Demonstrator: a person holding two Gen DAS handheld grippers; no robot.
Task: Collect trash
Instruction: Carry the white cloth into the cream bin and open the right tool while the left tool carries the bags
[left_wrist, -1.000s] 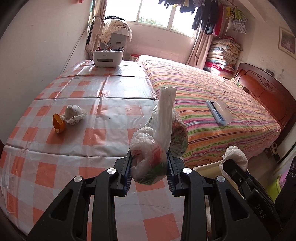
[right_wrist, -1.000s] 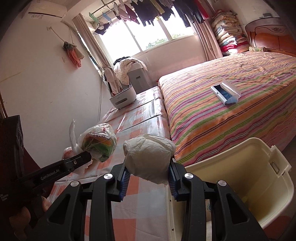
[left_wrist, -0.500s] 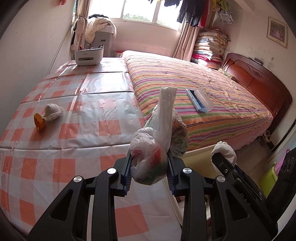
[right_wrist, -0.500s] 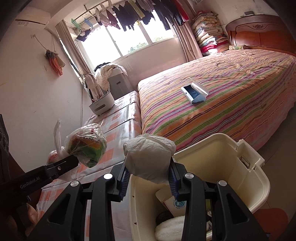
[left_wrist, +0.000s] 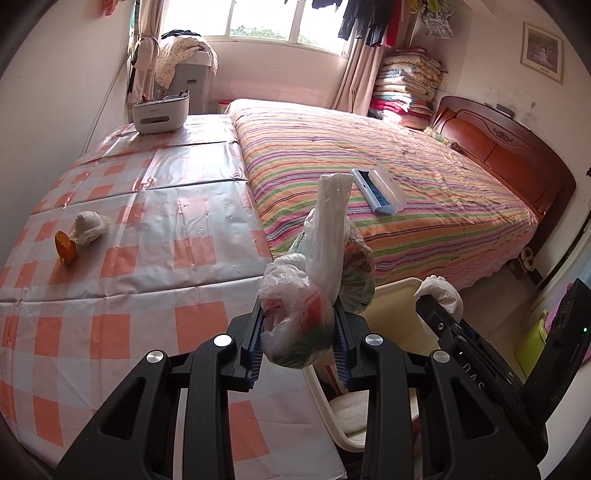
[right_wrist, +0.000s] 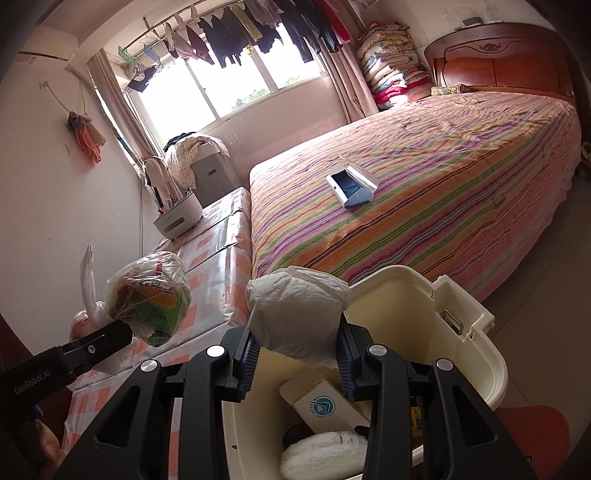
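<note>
Trash bin (right_wrist: 469, 332) now sitting right under the right claw (right_wrist: 295, 363), not off to the side like before. Squeezing a white paper wad (right_wrist: 295, 317), ready for dropping. Left claw (left_wrist: 297, 341) gripping a plastic bag (left_wrist: 314, 291), nearing the bin too.

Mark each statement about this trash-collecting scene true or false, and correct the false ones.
1. The right gripper holds a white wad. True.
2. The left gripper is empty. False: it is shut on a tied plastic bag.
3. The cream bin is empty. False: a carton and other trash lie inside.
4. An orange peel lies on the checked table. True.
</note>
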